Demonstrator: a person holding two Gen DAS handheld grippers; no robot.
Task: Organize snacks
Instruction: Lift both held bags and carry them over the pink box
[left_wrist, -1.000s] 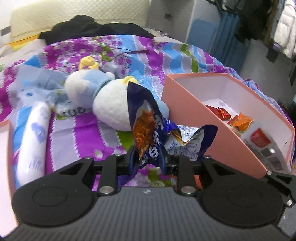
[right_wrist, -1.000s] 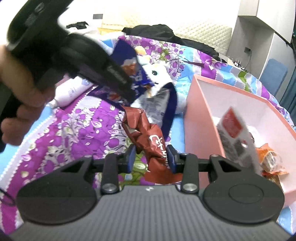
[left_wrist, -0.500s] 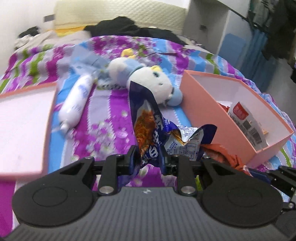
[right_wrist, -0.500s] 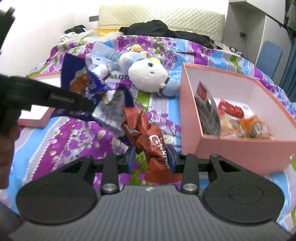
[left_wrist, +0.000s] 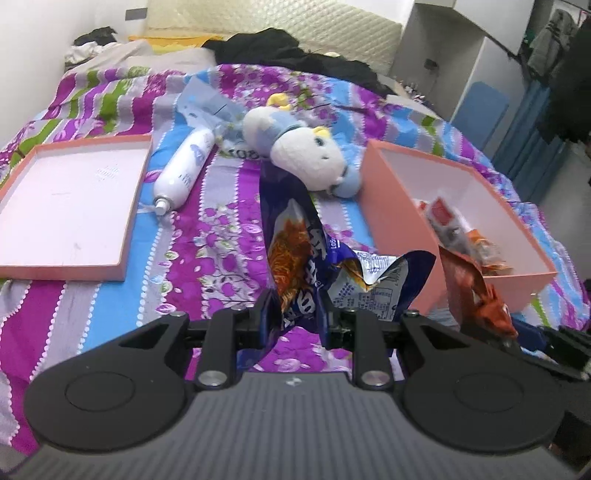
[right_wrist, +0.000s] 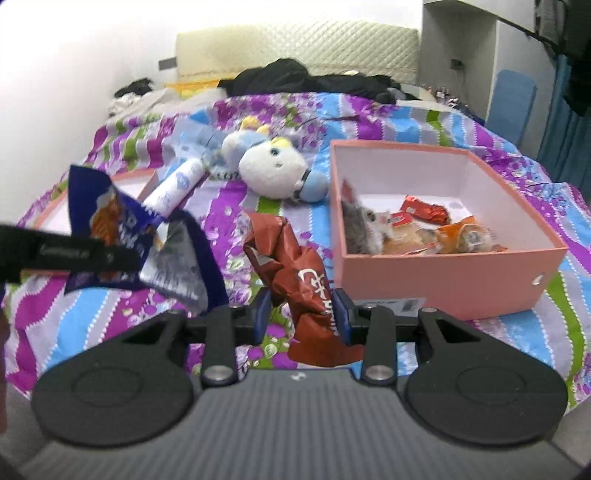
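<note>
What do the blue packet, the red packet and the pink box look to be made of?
Blue packet: glossy printed plastic film, sharply creased. Red packet: likely the same, crumpled and shiny. Pink box: apparently matte cardboard, with stiff flat walls and a white inside.

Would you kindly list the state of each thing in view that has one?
Left tongs: shut on blue snack bag.
Right tongs: shut on brown snack bag.
Pink box: open, holding snacks.
Box lid: off, lying inside-up.
White bottle: lying down.
</note>
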